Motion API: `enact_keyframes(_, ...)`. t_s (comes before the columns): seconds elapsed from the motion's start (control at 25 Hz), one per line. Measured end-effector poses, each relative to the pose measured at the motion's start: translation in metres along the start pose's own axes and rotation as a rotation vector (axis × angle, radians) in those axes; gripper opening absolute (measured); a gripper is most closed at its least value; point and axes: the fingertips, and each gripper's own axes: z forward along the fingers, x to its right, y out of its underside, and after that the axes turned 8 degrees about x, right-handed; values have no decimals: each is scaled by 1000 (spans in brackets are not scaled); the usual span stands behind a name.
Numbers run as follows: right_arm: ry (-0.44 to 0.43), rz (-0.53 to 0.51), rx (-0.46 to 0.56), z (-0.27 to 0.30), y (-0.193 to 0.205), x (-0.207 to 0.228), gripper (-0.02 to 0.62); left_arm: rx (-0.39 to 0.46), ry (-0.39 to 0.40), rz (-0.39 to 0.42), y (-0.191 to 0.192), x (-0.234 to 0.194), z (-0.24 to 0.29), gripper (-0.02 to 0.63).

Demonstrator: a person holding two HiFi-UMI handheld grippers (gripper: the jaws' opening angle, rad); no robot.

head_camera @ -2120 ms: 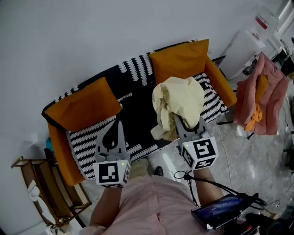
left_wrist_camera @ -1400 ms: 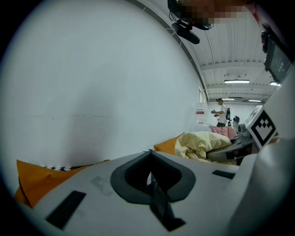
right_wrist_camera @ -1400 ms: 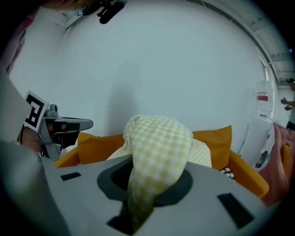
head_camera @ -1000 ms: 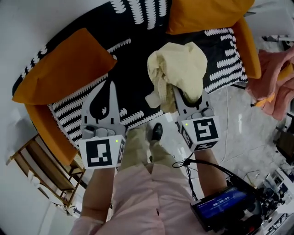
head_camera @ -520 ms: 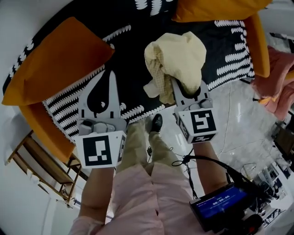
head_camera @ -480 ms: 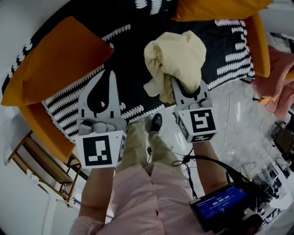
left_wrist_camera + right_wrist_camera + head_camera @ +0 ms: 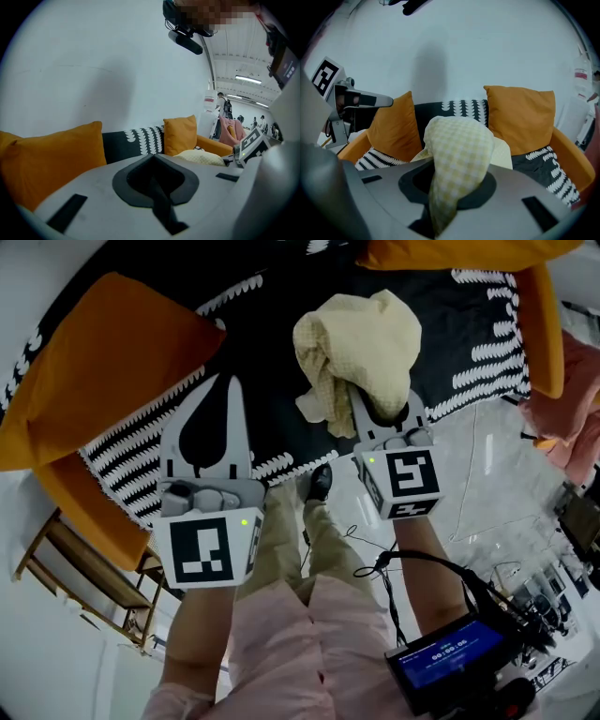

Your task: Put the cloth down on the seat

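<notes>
A pale yellow checked cloth (image 7: pixel 361 338) hangs bunched over the sofa seat (image 7: pixel 272 362), which has a black and white patterned cover. My right gripper (image 7: pixel 367 407) is shut on the cloth's lower part; the cloth hides its fingertips. In the right gripper view the cloth (image 7: pixel 459 145) rises out of the shut jaws (image 7: pixel 443 199) and blocks the middle of the view. My left gripper (image 7: pixel 228 385) is shut on nothing, held above the seat's front left. In the left gripper view its jaws (image 7: pixel 152 159) meet, with the cloth (image 7: pixel 199 157) off to the right.
Two orange cushions, left (image 7: pixel 103 362) and right (image 7: pixel 469 251), lean against the sofa back. An orange armrest (image 7: pixel 546 324) bounds the seat's right side. Pink clothes (image 7: pixel 574 399) hang further right. A wooden rack (image 7: pixel 80 563) stands at the left. The person's shoe (image 7: pixel 321 481) is by the sofa front.
The view has closed in on the sofa. Both grippers now reach further over the seat. The cloth stays held in the right gripper; the left stays shut.
</notes>
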Motion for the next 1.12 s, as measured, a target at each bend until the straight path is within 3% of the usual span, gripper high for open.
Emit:
enact_keyframes(0.4,-15,-9,-46,32,20,2,100,-45,11,-20,22,-1,12,11)
enact_keyframes(0.88,-136,-30,-171,39,35,-41,286,-23,-19,-38,13,-18,-8,11)
enact_keyframes(1.12,-143,-33,-157,30,31,-38,291,-16,-19,-36,8,-6,-12,11)
